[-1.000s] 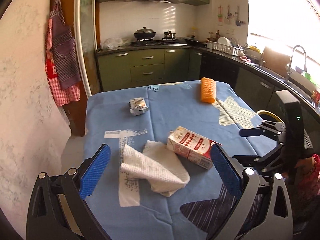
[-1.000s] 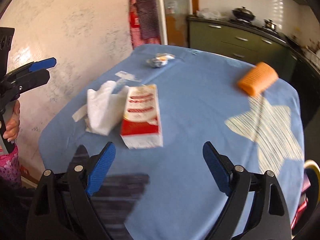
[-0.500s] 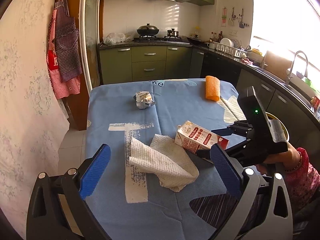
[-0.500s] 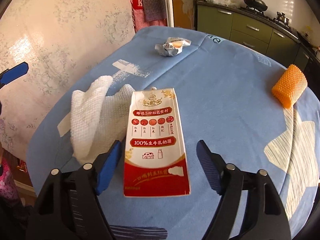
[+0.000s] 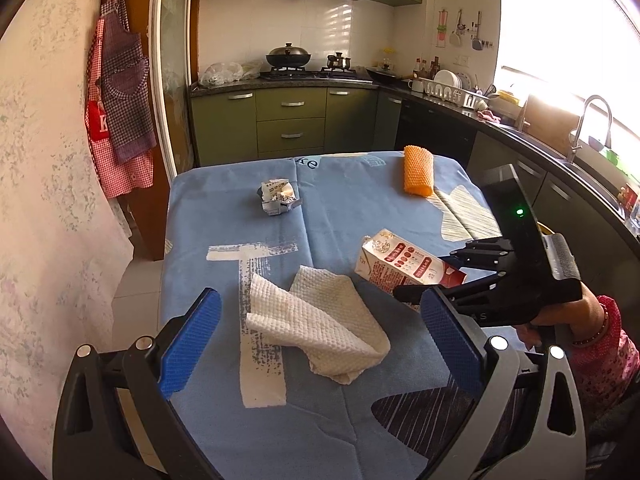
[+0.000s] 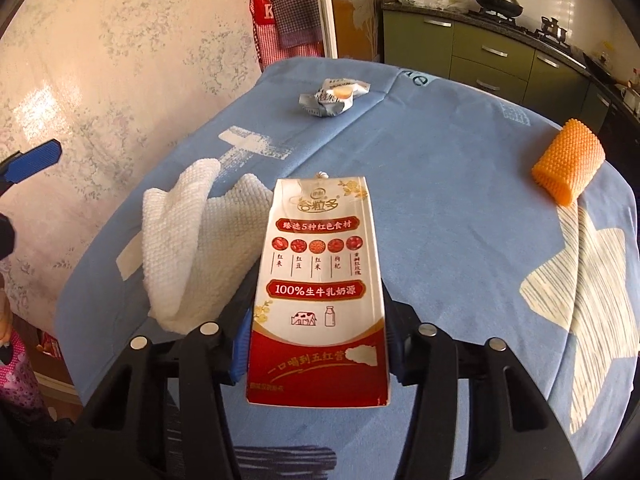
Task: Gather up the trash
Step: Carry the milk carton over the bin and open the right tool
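Right wrist view gives me one blue-clothed worktop (image 6: 460, 208) carrying one white paper towel (image 6: 192, 248), one milk carton (image 6: 318, 288), one orange sponge (image 6: 568, 170), one crumpled wrapper (image 6: 332, 98). My right tongs (image 6: 316, 354) clamp the carton, pads mostly hidden; left tongs (image 5: 320, 344) gape wide, empty.

Bright daylight from blown-out kitchen window (image 5: 568, 24) at right; warm glare patch on pale floral wall (image 6: 36, 108). Sharp focus, strong fisheye bending, dark vignetted corners.
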`<state>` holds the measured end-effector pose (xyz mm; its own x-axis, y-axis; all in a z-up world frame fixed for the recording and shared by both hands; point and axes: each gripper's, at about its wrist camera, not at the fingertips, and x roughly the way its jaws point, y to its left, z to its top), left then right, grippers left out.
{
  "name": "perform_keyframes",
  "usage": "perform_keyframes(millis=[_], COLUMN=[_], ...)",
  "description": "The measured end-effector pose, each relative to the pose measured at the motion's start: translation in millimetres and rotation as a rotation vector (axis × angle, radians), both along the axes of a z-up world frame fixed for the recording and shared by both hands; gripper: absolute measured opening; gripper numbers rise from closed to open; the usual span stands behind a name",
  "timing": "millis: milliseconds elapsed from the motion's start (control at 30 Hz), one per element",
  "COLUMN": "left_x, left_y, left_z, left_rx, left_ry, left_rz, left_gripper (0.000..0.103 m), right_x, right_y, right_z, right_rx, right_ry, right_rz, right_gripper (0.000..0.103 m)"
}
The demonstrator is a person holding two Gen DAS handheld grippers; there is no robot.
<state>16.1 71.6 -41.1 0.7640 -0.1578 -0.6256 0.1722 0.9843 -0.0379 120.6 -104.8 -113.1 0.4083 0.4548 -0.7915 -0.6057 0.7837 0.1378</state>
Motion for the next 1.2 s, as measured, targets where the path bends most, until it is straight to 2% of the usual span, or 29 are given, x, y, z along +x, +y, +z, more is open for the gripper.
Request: perform_keyframes(millis=[233, 367, 600, 800, 900, 1133, 1200], left_x=[2, 4, 9, 14, 16, 21, 22], left_y=[-12, -21, -40, -61, -71, -92, -99], left_z=[2, 3, 3, 0, 0, -3, -4], left_rx=[0.014, 0.026, 0.039, 0.047, 0.054, 0.071, 0.076], left_ry=[0.004, 0.006, 0.014, 0.024, 0.028, 0.044, 0.049], left_rz=[-0.026, -0.048, -0.091, -0.133, -0.151, -0.194, -0.209], left_gripper=[0.098, 0.098, 0.098, 0.098, 0.098, 0.098, 0.098], right_x=[-19, -30, -40, -45, -44, -23, -15], right_y=[-33, -64, -162, -280, -326, -384, -396], right_z=[23, 33, 32, 22, 15, -7, -14], right_rx=[0.07, 0.093, 0.084, 0.04, 0.013, -0.049, -0.069], right_ry=[-0.038, -0.06, -0.081, -0.084, -0.081, -0.057, -0.063], right_rz=[-0.054, -0.121, -0.378, -0.712, -0.83, -0.965, -0.999], right_gripper=[0.05, 0.05, 0.05, 0.05, 0.05, 0.051, 0.06])
